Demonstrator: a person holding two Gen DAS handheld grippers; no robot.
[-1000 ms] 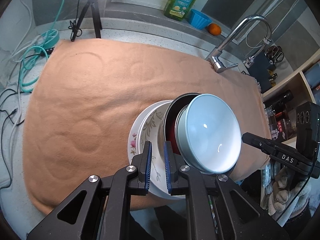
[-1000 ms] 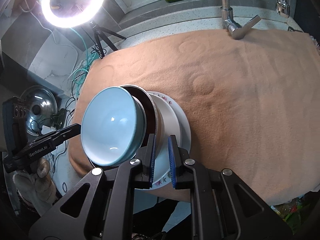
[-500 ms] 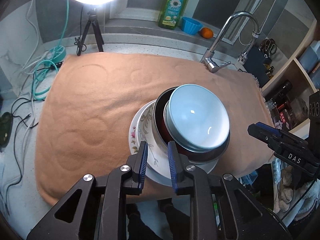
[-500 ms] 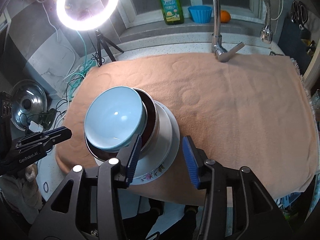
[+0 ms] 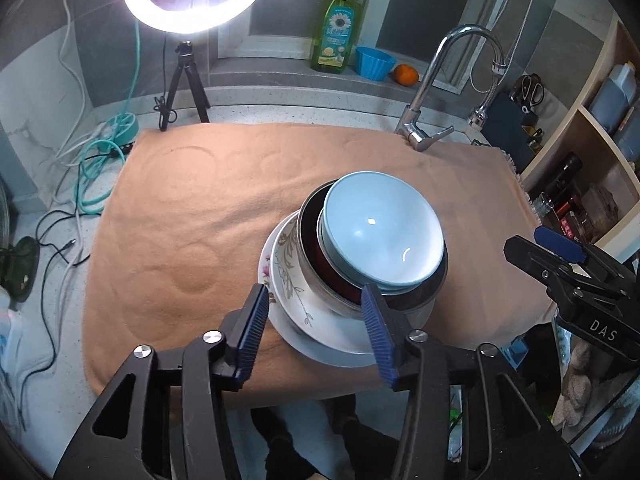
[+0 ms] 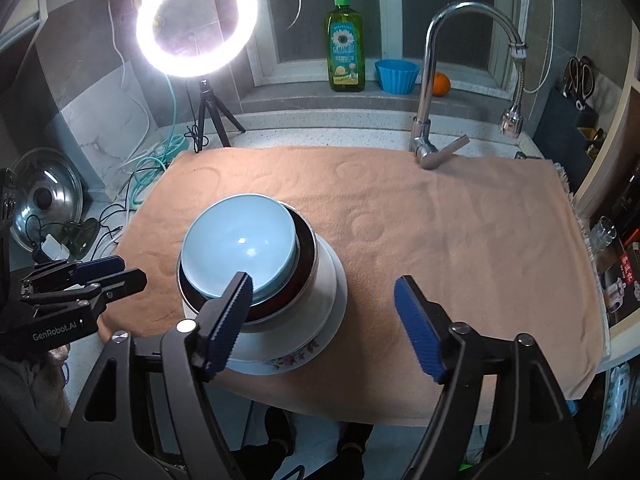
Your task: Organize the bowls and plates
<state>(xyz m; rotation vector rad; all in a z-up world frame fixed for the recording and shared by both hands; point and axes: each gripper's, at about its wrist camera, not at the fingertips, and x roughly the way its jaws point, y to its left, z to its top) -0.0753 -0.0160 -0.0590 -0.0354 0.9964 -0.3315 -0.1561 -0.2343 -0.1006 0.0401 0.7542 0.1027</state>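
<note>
A light blue bowl point(image 5: 382, 228) point(image 6: 240, 240) tops a stack near the front edge of the orange towel point(image 5: 192, 208). Under it come a dark steel-sided bowl point(image 5: 320, 280) point(image 6: 306, 264), a deep floral plate point(image 5: 286, 276) and a flat flower-rimmed plate point(image 5: 332, 354) point(image 6: 292, 362). My left gripper point(image 5: 313, 294) hovers just short of the stack with its jaws opening. The stack's near rim shows between the pads, which touch nothing. My right gripper point(image 6: 324, 282) is opening wide beside the stack's right side and holds nothing.
A faucet point(image 6: 432, 80) rises behind the towel. A lit ring light on a tripod point(image 6: 196, 24), a soap bottle point(image 6: 346, 56), a blue cup point(image 6: 396, 76) and an orange stand at the back. Cables and a pot lid point(image 6: 44, 204) lie left. Shelves point(image 5: 592, 160) stand at the right.
Both grippers went from shut to open and drew back and upward from the stack. The stack, tilted a second ago, now rests flat on the towel.
</note>
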